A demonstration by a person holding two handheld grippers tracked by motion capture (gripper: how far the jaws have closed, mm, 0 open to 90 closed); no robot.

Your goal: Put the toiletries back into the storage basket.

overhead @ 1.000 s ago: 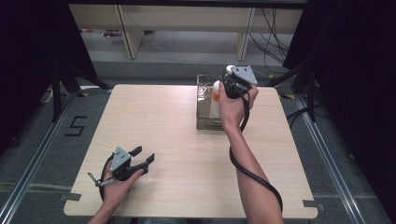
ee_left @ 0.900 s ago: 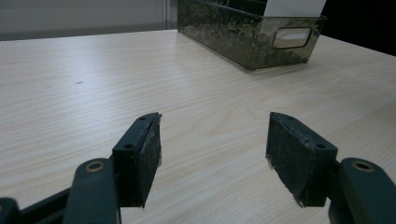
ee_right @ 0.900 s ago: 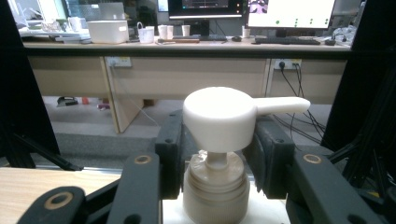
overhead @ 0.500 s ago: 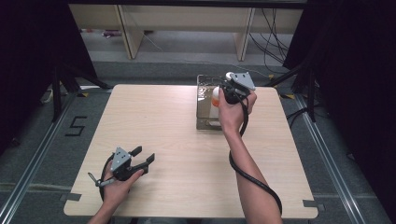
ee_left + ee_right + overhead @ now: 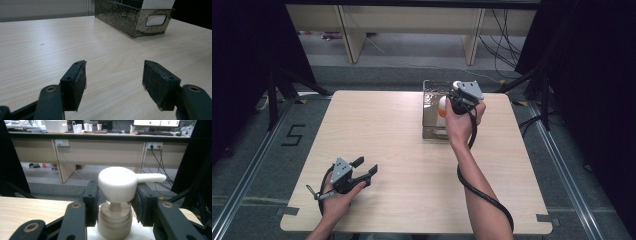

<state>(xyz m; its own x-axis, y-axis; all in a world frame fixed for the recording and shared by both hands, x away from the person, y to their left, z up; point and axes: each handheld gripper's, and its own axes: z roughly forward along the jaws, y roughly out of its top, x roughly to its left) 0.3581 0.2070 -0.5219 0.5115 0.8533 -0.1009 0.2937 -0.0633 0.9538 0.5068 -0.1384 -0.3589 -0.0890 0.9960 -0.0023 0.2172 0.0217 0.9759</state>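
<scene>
Holding: we are seeing the right gripper (image 5: 115, 202) clamping the pump bottle (image 5: 117, 195) below its white head.
Tray: metal tray (image 5: 430, 102) at the table's (image 5: 377, 125) far side is containing that bottle, upright.
Left gripper (image 5: 364, 171): jaws spread, empty, resting near front-left edge.

Light wood table (image 5: 377, 125) with a metal tray on it

The pale wood-grain table fills the middle of the high view, standing on grey floor (image 5: 257, 165). A worn, dark metal tray (image 5: 430, 107) sits directly on it toward the upper right of the frame, near the far edge. In the left gripper view the tray (image 5: 130, 17) lies at upper right.
</scene>
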